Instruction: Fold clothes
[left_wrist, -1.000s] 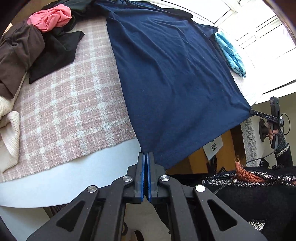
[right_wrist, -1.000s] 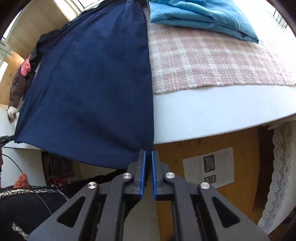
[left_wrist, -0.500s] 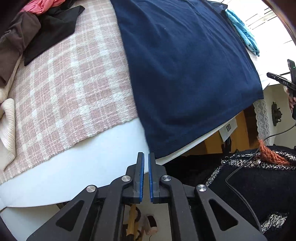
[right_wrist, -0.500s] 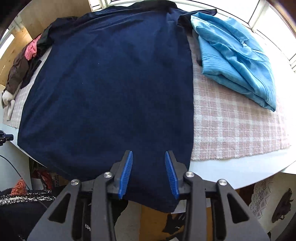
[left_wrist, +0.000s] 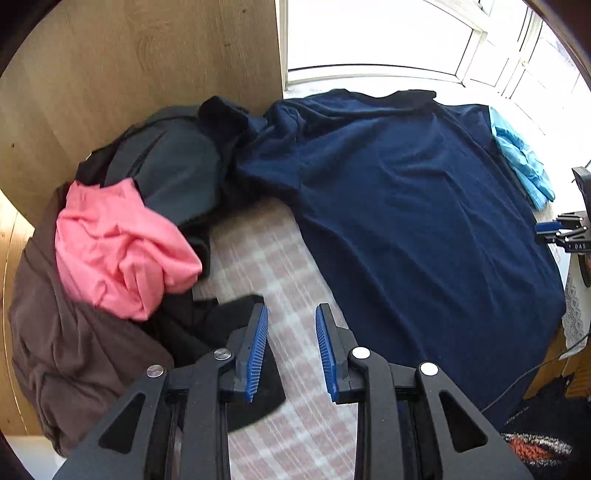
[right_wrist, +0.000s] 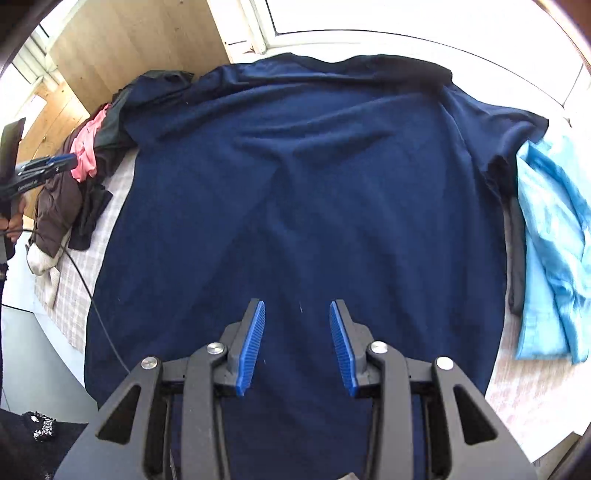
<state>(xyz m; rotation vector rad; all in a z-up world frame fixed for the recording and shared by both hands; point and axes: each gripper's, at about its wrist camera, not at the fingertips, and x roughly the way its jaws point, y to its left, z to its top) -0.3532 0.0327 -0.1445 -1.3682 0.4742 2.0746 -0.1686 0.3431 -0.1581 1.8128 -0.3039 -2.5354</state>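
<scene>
Now both grippers' jaws gape empty; navy shirt (right_wrist: 295, 206) lies flat.

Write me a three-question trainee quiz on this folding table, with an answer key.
1. True or false: the navy shirt lies spread out flat on the checked cloth.
2. Which garment lies beside the navy shirt's right sleeve? A) pink top B) light blue shirt C) brown jacket
3. Fill in: the right tongs hover over the navy shirt with nothing ____ their pads.

Key:
1. True.
2. B, the light blue shirt. The pink top and brown jacket sit in the pile on the other side.
3. Between. The left tongs are empty too.
</scene>
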